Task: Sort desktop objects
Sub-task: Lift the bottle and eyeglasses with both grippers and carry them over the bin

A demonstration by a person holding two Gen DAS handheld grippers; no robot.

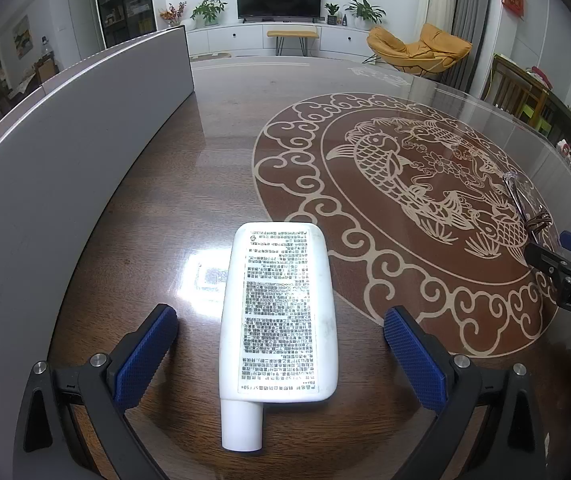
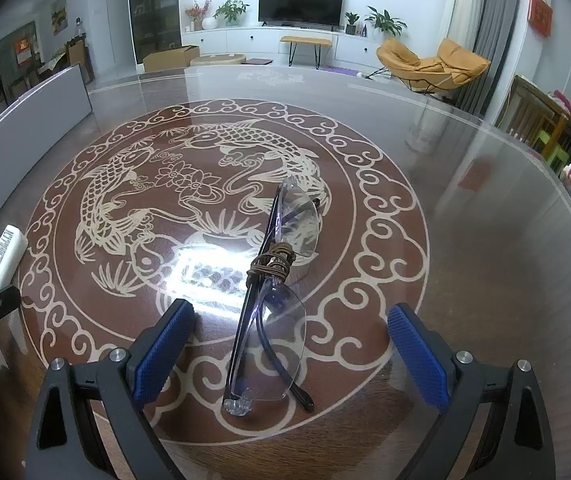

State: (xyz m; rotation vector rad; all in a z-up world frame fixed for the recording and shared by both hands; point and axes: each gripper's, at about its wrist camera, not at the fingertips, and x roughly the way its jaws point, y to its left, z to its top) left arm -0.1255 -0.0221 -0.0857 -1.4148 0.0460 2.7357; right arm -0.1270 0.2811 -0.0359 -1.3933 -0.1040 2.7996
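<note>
White plastic tube [image 1: 281,320] lies flat on counter [image 1: 173,184], lower centre of frame, between spread left gripper [image 1: 281,354] fingers, untouched, lined up for pinch. Glasses [image 2: 269,300] sit between spread right gripper [image 2: 289,354] fingers likewise.

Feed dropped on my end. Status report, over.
Left gripper open astride white tube. Right gripper open astride folded glasses. Both things flat on table; nothing in the way.

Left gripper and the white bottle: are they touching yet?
Apart. The left wrist view shows dark table on both sides of the white bottle, between it and the open left gripper.
</note>
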